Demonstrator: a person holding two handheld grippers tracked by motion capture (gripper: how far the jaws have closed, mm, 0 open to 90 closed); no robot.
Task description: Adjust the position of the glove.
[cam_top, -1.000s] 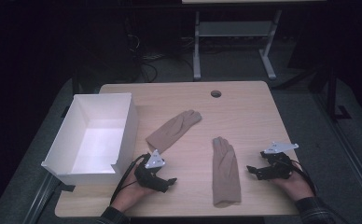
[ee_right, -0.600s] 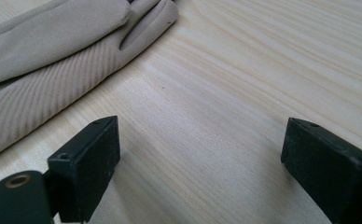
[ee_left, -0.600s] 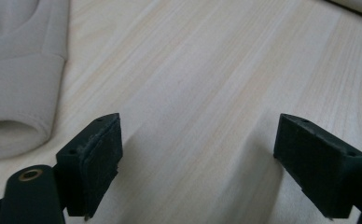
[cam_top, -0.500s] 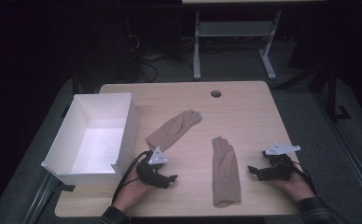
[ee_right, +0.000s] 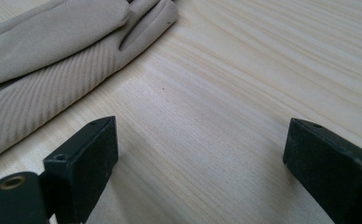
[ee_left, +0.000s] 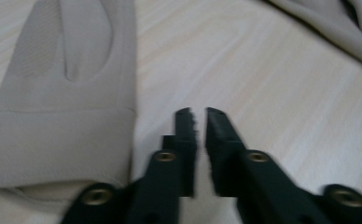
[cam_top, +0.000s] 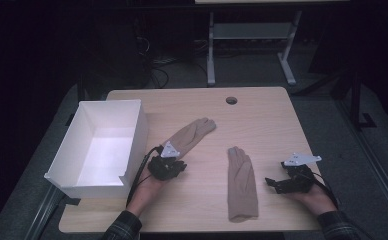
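Left gripper (ee_left: pixel 197 114) – jaws just closed on nothing, beside the left glove's cuff (ee_left: pixel 60 140) – risks lifting away empty.

Dim, dark-edged room; blurred, soft close-ups.

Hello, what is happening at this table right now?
A person sits at a wooden table with a tool in each hand. Two beige gloves lie flat on it, and a white box stands at the left. The left tool is at the cuff of the left glove; its jaws have just been closing, with nothing between them. The right tool rests open beside the right glove, not touching it.
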